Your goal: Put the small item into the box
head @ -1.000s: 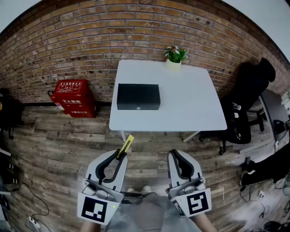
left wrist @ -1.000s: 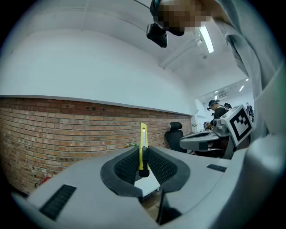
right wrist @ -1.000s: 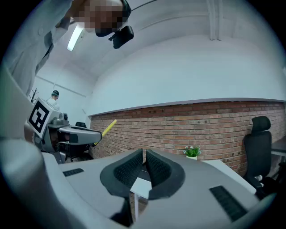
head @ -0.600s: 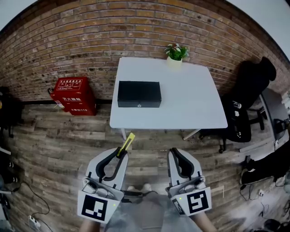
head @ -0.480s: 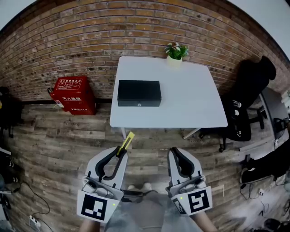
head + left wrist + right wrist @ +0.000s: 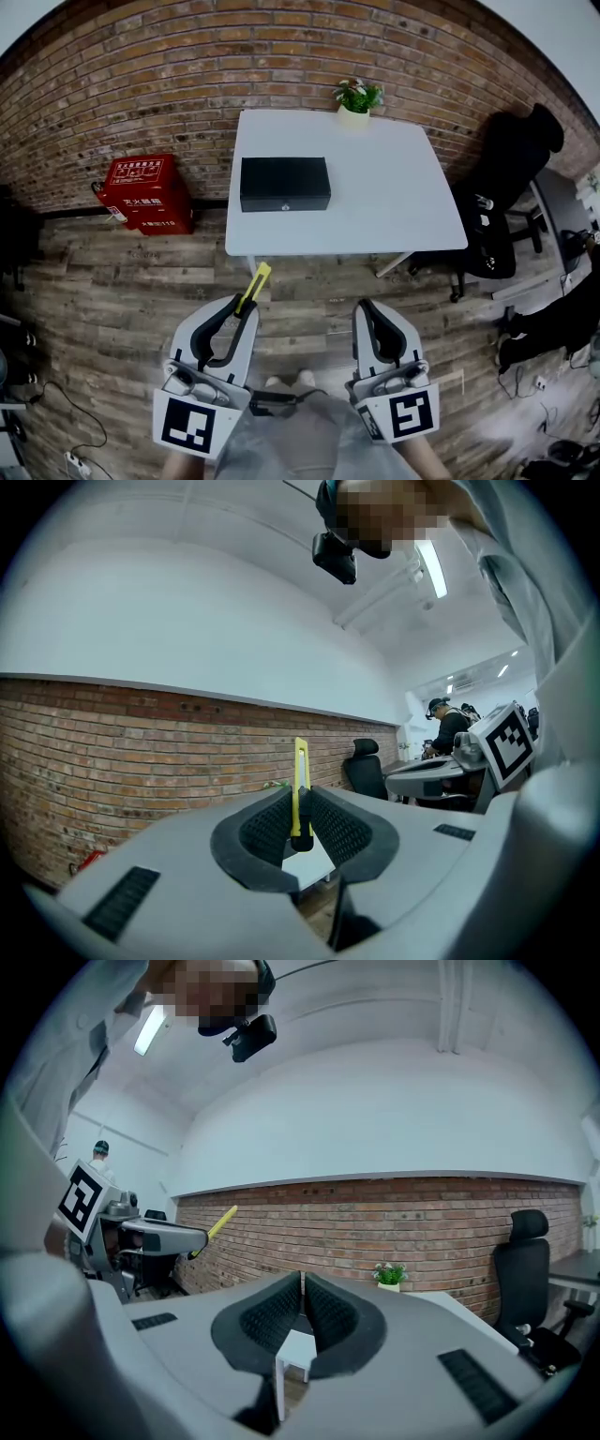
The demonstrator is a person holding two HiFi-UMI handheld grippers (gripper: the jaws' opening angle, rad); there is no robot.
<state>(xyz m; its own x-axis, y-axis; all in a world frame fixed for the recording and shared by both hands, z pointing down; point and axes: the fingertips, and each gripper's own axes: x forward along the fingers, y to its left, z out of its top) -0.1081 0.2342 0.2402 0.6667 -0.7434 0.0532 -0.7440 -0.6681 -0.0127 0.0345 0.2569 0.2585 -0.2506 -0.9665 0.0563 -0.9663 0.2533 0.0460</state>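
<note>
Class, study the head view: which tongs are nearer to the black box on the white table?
Left. The left tongs, gripping a yellow cutter, sit nearly in line with the black box; the right tongs sit farther off to its right.

Head view: high, steeply down, well back from white table [image 6: 394, 206] and brick wall [image 6: 187, 75] | left gripper view: low, along own jaws, tilted up at wall | right gripper view: likewise, table ahead | shared by all: wall, table, potted plant [image 6: 356, 97] | head view and right gripper view: left gripper [image 6: 242, 317]
</note>
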